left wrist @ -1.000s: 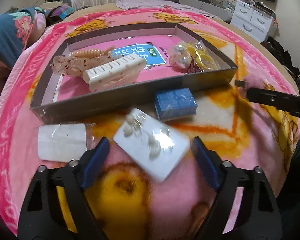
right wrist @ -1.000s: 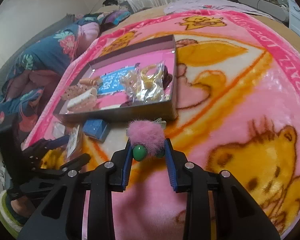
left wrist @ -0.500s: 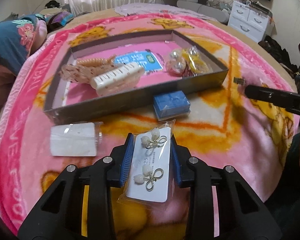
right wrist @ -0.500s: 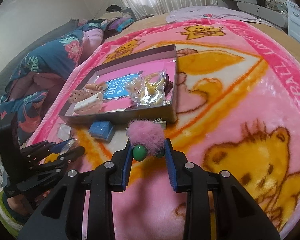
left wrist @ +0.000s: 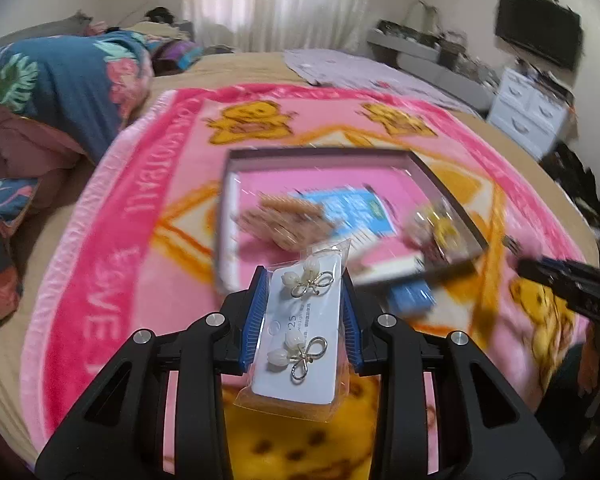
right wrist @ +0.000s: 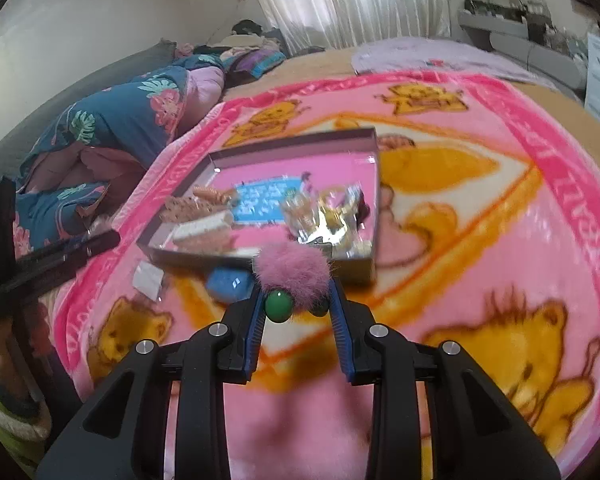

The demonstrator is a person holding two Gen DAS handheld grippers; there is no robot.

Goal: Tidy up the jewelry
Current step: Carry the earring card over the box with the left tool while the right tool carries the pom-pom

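My left gripper point(left wrist: 303, 312) is shut on a white earring card point(left wrist: 300, 340) in a clear sleeve, which carries two pearl-and-bow earrings and hangs above the blanket in front of the grey tray point(left wrist: 224, 216). My right gripper point(right wrist: 298, 312) is shut on a pink pompom ornament with green beads point(right wrist: 290, 276), held up before the tray point(right wrist: 374, 184). In the tray lie hair clips point(right wrist: 198, 208), a blue card point(right wrist: 266, 198) and bagged yellow jewelry point(right wrist: 328, 216). The right gripper shows at the right edge of the left wrist view point(left wrist: 572, 284), and the left gripper at the left edge of the right wrist view point(right wrist: 60, 256).
A blue box point(right wrist: 228, 284) and a white packet point(right wrist: 148, 278) lie on the pink cartoon blanket point(right wrist: 500, 240) in front of the tray. Folded floral bedding point(left wrist: 60, 80) is piled at the left. White drawers point(left wrist: 532, 116) and a television point(left wrist: 540, 40) stand at the far right.
My left gripper closed on the earring card and lifted it off the blanket toward the tray. My right gripper rose slightly with the pompom still in it.
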